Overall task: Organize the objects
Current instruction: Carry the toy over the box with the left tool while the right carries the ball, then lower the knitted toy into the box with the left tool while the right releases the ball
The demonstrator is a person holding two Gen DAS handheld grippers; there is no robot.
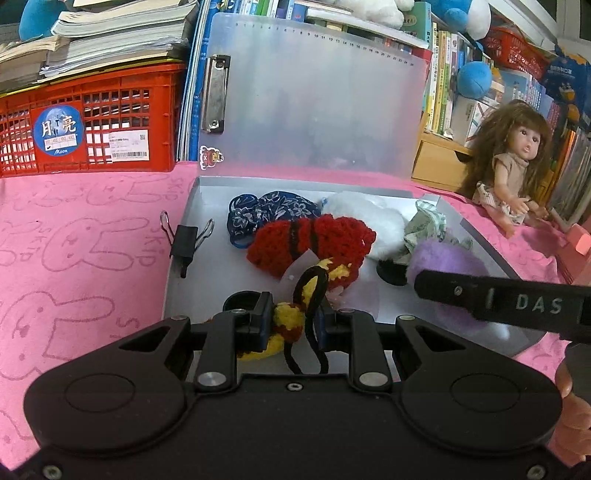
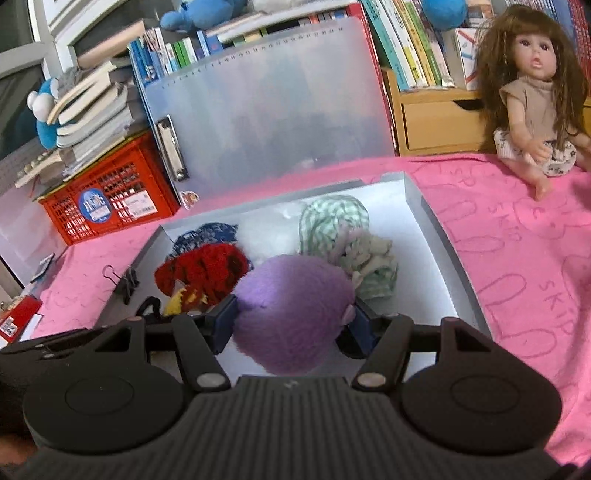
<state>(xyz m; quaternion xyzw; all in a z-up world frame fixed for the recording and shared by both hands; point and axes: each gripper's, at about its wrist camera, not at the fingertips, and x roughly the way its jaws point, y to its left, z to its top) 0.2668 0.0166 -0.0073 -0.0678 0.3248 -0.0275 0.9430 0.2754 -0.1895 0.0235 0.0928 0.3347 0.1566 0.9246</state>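
Both tools loaded over the open grey box (image 2: pixel 436 236)

Left tool (image 1: pixel 293 325) pinches a yellow crochet toy (image 1: pixel 286 319) at the box's near edge; right tool (image 2: pixel 291 319) clamps a purple plush ball (image 2: pixel 291 306) above it. Inside, red crochet piece (image 1: pixel 314 243), blue fabric (image 1: pixel 269 210) and green cloth (image 2: pixel 332 218) crowd the box's far end; a doll (image 2: pixel 535 92) sits right of it.

1. A pink cloth (image 1: pixel 92 229) printed with rabbit outlines covered the worktop.
2. A red crate (image 1: pixel 92 122) stood at the back left, with stacked books (image 1: pixel 110 33) on top.
3. A wooden drawer unit (image 2: pixel 439 122) held upright books (image 2: pixel 402 44).
4. Blue plush toys (image 1: pixel 474 79) sat among the shelves.
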